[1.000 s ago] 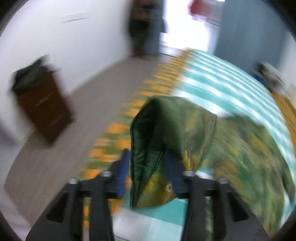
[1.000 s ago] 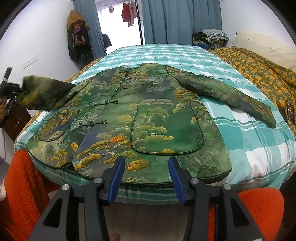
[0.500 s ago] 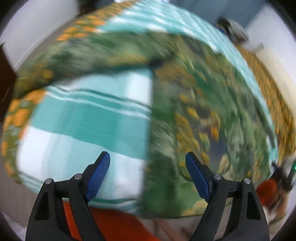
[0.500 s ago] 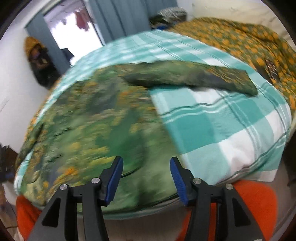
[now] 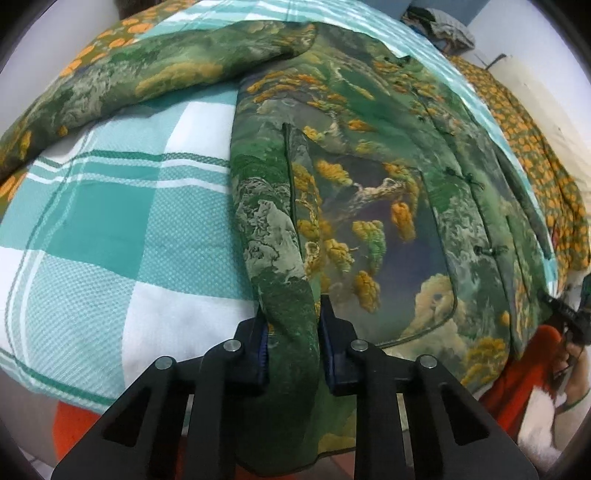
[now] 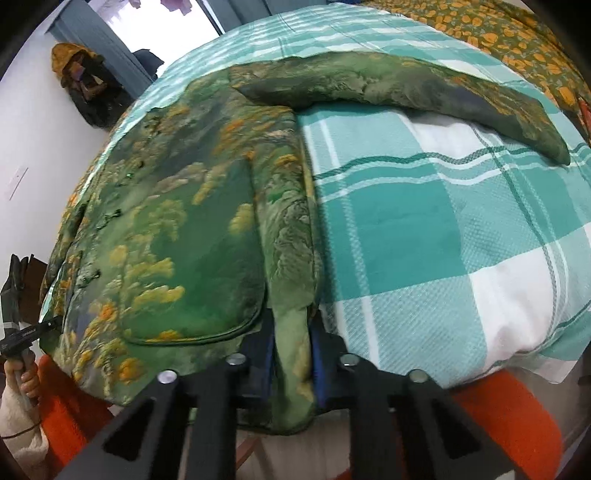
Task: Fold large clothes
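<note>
Home bedroom, from what I see. I'm at the near edge of a bed [image 6: 424,229] under a teal-and-white checked cover; a second quilt [image 6: 491,33], olive with orange flowers, lies along its far right side. Plain white walls. Past the bed's far end, blue-grey curtains [image 6: 92,40] frame a bright opening with clothes [image 6: 177,4] hanging in it. A mustard hooded coat [image 6: 74,59] hangs by the left wall over darker garments. More folded clothes [image 5: 439,29] are piled in the far right corner. Light switch [image 6: 16,177] on the left wall.
</note>
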Motion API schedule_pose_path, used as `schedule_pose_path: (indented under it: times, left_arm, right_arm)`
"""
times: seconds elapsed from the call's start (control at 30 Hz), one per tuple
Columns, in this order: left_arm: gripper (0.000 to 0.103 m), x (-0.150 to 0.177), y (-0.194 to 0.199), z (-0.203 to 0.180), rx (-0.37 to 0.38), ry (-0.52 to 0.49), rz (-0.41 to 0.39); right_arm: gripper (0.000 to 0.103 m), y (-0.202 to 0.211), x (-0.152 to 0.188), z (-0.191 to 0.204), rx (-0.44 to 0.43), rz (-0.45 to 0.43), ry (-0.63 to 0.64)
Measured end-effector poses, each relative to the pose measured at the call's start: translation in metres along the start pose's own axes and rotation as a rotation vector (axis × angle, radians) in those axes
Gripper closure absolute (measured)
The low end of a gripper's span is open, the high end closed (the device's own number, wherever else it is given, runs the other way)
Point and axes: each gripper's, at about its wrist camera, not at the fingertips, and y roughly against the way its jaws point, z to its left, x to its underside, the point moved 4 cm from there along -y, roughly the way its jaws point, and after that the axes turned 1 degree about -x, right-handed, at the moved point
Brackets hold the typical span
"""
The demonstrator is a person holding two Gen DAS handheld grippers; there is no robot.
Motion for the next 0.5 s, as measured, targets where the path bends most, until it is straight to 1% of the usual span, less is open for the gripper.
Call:
schedule_pose_path:
  times: [0.13, 0.17, 0.2, 0.23, 0.27, 0.3, 0.33, 0.37, 0.4, 0.43, 0.47, 0.5]
  left_arm:
    - [0.082, 0.011, 0.006, 0.003, -0.016, -0.031, 0.000]
    - [0.079, 0.004, 0.002, 0.004, -0.020, -0.034, 0.000]
    - [0.076, 0.003, 0.002, 0.005, -0.033, -0.039, -0.007]
    - [0.068, 0.001, 0.002, 0.005, -0.049, -0.040, -0.016]
    - [0.060, -0.003, 0.002, 0.005, -0.068, -0.040, -0.027]
    - [0.056, -0.004, 0.006, 0.005, -0.089, -0.039, -0.042]
    - [0.048, -0.003, 0.014, 0.007, -0.103, -0.037, -0.058]
    - [0.043, -0.004, 0.020, 0.006, -0.110, -0.037, -0.077]
    - [0.040, -0.005, 0.030, 0.004, -0.108, -0.037, -0.103]
    - [0.032, -0.006, 0.038, 0.003, -0.108, -0.035, -0.129]
    - [0.022, -0.007, 0.053, 0.000, -0.116, -0.032, -0.176]
    - [0.017, -0.008, 0.065, -0.002, -0.130, -0.032, -0.218]
  right_arm:
    - [0.090, 0.018, 0.009, 0.005, 0.002, -0.026, 0.009]
    - [0.090, 0.021, 0.013, 0.005, 0.005, -0.027, 0.013]
    - [0.090, 0.021, 0.012, 0.004, 0.010, -0.027, 0.017]
    - [0.089, 0.021, 0.014, 0.006, 0.030, -0.037, 0.030]
    - [0.086, 0.022, 0.015, 0.007, 0.049, -0.053, 0.041]
    - [0.085, 0.022, 0.012, 0.007, 0.066, -0.062, 0.039]
    - [0.082, 0.023, 0.010, 0.007, 0.081, -0.072, 0.028]
    - [0.073, 0.026, 0.008, 0.006, 0.096, -0.090, 0.012]
    - [0.064, 0.029, 0.006, 0.006, 0.104, -0.107, 0.004]
    - [0.062, 0.036, 0.004, 0.007, 0.120, -0.140, 0.000]
    - [0.059, 0.043, 0.003, 0.008, 0.138, -0.176, 0.008]
    - [0.057, 0.048, 0.003, 0.009, 0.152, -0.200, 0.016]
